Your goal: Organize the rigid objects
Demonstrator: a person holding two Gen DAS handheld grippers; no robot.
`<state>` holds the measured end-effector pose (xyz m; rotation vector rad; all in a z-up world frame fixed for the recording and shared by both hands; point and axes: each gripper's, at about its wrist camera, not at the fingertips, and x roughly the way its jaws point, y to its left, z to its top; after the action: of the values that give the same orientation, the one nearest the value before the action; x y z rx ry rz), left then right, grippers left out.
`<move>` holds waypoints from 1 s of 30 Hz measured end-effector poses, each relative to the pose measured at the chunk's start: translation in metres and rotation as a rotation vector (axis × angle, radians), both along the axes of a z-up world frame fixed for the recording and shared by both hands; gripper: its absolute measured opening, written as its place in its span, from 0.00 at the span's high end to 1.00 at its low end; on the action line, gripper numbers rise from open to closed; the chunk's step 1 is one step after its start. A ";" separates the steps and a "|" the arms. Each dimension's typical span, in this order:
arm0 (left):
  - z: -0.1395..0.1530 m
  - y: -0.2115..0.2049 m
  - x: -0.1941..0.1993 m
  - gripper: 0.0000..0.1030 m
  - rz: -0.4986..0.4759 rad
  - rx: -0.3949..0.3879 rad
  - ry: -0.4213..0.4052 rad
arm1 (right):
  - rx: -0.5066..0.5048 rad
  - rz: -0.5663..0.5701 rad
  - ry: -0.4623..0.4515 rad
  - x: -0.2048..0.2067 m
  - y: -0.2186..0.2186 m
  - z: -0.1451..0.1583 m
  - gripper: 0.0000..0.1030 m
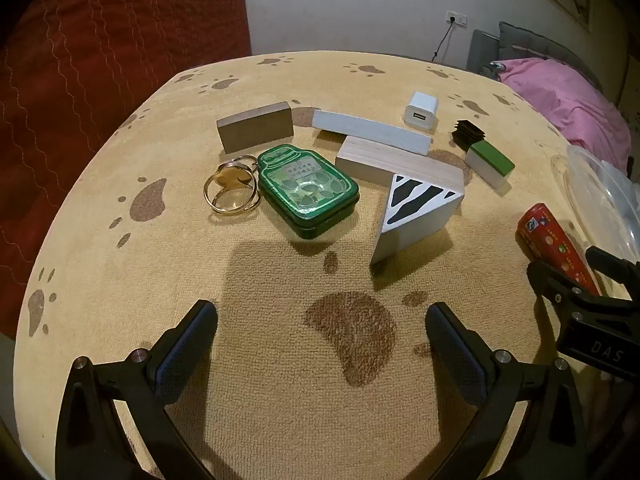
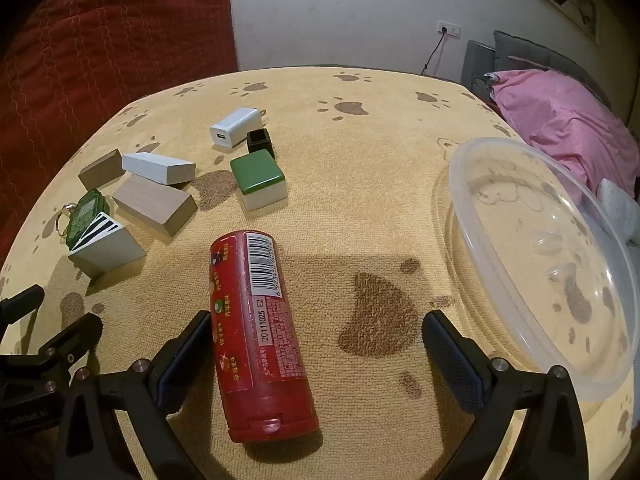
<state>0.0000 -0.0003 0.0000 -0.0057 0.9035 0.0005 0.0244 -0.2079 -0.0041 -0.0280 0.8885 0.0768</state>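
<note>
- Left gripper [image 1: 322,344]: jaws spread as wide as they go, nothing between them, only bare paw-print cloth. It hangs over the near edge of the surface [image 1: 280,420], tilted down toward the clutter.
- Right gripper [image 2: 316,354]: jaws equally wide, holding nothing. The red tube [image 2: 258,332] lies on its side between the pads, close to the left pad; whether that pad touches it cannot be told. Likely lined up as the first pick.
- Clear plastic tub [image 2: 500,168] sits at the right edge of the surface, empty, just beside the right gripper. Judged to be the place the items go, hence within easy reach of that hand.
- The other items are loosely scattered over the far-left part of the surface: green tin [image 1: 306,190] with key rings [image 1: 232,188] touching its left side; zebra-striped wedge [image 1: 416,216] near it; grey block [image 1: 256,126], long white block [image 1: 370,128] and wood-topped block [image 1: 396,162] behind.
- Farther back: white charger [image 1: 420,108], black ribbed cap [image 1: 468,134], green-topped tile [image 1: 490,164].
- Nothing is in the tub yet; sorting judged not begun.
- Left side's items suit the left gripper; the tube suits the right.
</note>
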 end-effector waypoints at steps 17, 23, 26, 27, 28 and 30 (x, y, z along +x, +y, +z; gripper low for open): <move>0.000 0.000 0.000 0.00 0.000 -0.004 -0.002 | 0.000 0.025 0.001 -0.002 0.000 0.000 0.00; 0.000 0.000 0.000 0.00 0.000 -0.005 -0.002 | 0.040 0.095 0.000 -0.003 0.003 0.004 0.00; 0.000 0.000 0.000 0.00 0.000 -0.006 -0.002 | 0.073 0.129 0.001 -0.004 0.005 0.008 0.00; 0.000 0.000 0.000 0.00 0.000 -0.005 -0.002 | 0.078 0.142 0.000 -0.004 0.007 0.009 0.00; 0.000 0.000 0.000 0.00 0.000 -0.005 -0.002 | 0.079 0.150 0.000 -0.004 0.008 0.009 0.00; 0.000 0.000 0.000 0.00 0.000 -0.006 -0.002 | 0.075 0.158 0.001 -0.004 0.010 0.009 0.00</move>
<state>0.0000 0.0002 0.0000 -0.0110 0.9014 -0.0021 0.0203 -0.1980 0.0049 -0.0279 0.8824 0.2576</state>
